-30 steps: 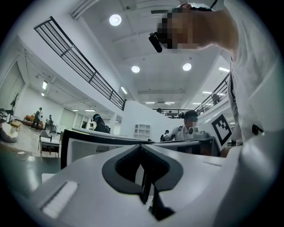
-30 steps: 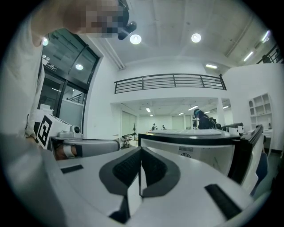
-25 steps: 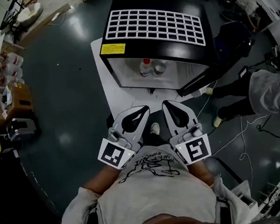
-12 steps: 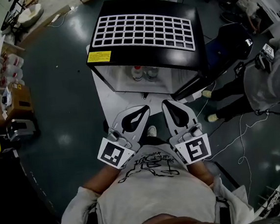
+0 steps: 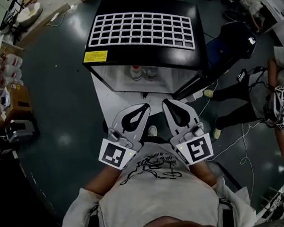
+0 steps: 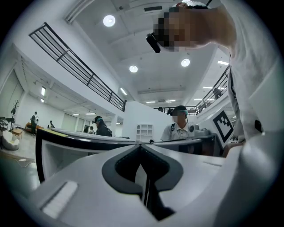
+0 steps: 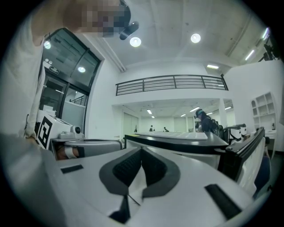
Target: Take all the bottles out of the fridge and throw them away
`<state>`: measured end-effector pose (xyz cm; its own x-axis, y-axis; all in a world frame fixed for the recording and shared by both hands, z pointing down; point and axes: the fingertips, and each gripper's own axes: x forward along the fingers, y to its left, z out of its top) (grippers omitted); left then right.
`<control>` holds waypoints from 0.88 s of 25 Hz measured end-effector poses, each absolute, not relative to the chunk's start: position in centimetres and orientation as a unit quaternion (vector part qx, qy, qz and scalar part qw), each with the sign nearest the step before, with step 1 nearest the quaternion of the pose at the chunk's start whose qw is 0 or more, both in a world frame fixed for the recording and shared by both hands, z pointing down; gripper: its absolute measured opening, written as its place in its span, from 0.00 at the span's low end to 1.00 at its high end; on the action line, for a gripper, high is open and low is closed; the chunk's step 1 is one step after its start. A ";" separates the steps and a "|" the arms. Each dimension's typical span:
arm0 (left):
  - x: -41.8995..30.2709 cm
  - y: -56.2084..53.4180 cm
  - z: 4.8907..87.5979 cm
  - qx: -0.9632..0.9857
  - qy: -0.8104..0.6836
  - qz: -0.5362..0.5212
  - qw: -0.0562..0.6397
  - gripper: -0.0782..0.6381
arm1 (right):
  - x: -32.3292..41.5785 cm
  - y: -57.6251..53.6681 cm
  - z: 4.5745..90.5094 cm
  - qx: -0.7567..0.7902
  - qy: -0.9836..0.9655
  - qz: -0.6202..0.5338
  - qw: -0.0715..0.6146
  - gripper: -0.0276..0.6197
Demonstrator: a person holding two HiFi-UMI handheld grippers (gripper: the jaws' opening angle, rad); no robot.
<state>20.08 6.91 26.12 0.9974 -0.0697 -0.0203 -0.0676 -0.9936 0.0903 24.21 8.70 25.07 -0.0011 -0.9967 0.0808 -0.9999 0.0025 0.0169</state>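
– Fridge [image 5: 144,33] first: where does it stand for you?
– One black fridge, straight ahead of me and clear of both grippers, its door [image 5: 202,81] swung open on my right.
– And the grippers?
– Two. I have the left gripper [image 5: 145,105] and the right gripper [image 5: 164,102] side by side, pointing level, jaws pressed together on each, nothing between them.
– Bottles?
– I count two bottles [image 5: 136,72], standing side by side inside the fridge, well ahead of both grippers, untouched.
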 end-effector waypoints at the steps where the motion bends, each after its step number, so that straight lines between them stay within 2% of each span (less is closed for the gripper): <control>1: 19.9 6.8 26.2 0.998 -0.034 -0.010 0.042 0.12 | 24.0 8.5 25.1 0.706 -0.707 0.022 0.035 0.06; 22: 17.8 3.2 28.4 0.999 -0.041 0.007 0.035 0.15 | 22.2 5.3 27.3 0.716 -0.696 0.029 0.047 0.06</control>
<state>17.84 3.19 28.43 0.9965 -0.0815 0.0168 -0.0824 -0.9942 0.0689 22.19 5.35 27.27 0.0306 -0.9937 0.1074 -0.9992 -0.0278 0.0274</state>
